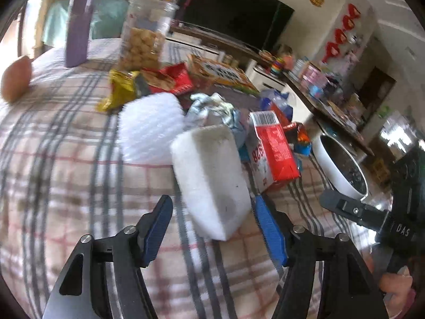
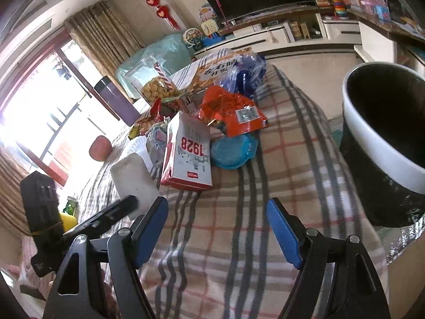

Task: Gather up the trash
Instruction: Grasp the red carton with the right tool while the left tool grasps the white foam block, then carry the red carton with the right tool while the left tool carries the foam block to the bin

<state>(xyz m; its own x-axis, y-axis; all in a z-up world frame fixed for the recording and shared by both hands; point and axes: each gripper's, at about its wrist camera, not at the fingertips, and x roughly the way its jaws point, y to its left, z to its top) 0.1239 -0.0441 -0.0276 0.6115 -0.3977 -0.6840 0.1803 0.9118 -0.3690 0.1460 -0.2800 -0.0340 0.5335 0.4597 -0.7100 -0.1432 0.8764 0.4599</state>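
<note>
A white foam block [image 1: 212, 180] lies tilted on the plaid tablecloth [image 1: 66, 175] between the fingers of my left gripper [image 1: 212, 199]. The right pad is at the block's side and the left pad stands a little off it, so the jaws are open around it. Behind it sit a white foam net [image 1: 151, 127], crumpled wrappers [image 1: 212, 106] and a red and white carton [image 1: 273, 154]. My right gripper [image 2: 216, 202] hangs open over bare cloth in front of the carton [image 2: 188, 154], with nothing between its fingers. An orange snack bag [image 2: 231, 111] and a blue plastic piece [image 2: 233, 151] lie beyond.
A black bin with a white rim [image 2: 382, 138] stands at the table's right side. A snack jar [image 1: 143, 34], a purple bottle [image 1: 78, 32], a cracker box [image 1: 223, 74] and a round fruit [image 1: 16, 79] are at the back. A TV cabinet lies beyond.
</note>
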